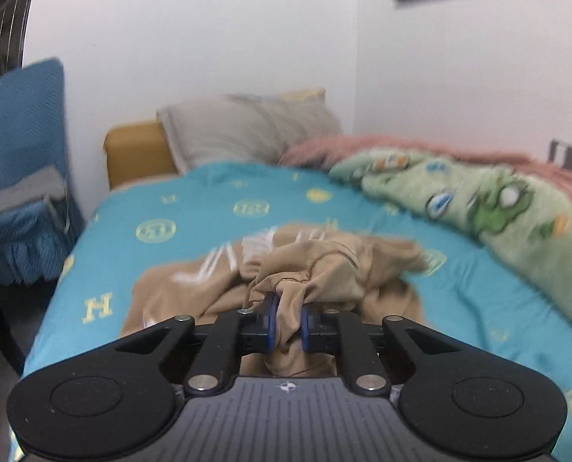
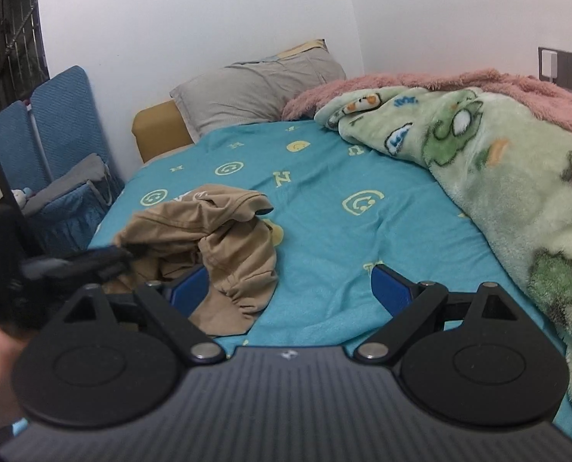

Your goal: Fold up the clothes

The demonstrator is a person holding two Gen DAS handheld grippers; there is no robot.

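A crumpled tan garment (image 1: pixel 316 265) with white print lies on the teal bedsheet (image 1: pixel 216 200). My left gripper (image 1: pixel 287 323) is shut on a bunched fold of the garment, with cloth pinched between its blue pads. In the right wrist view the same tan garment (image 2: pixel 224 238) lies left of centre, and the left gripper (image 2: pixel 93 261) reaches into it from the left. My right gripper (image 2: pixel 289 288) is open and empty, just above the sheet (image 2: pixel 324 192), its left finger (image 2: pixel 189 285) beside the garment's near edge.
A green cartoon blanket (image 2: pixel 497 177) and a pink fuzzy blanket (image 2: pixel 401 81) are heaped along the right side. A grey pillow (image 2: pixel 255 88) lies at the head. A blue chair (image 2: pixel 62 146) stands left of the bed. A wall socket (image 2: pixel 566 65) is at the right.
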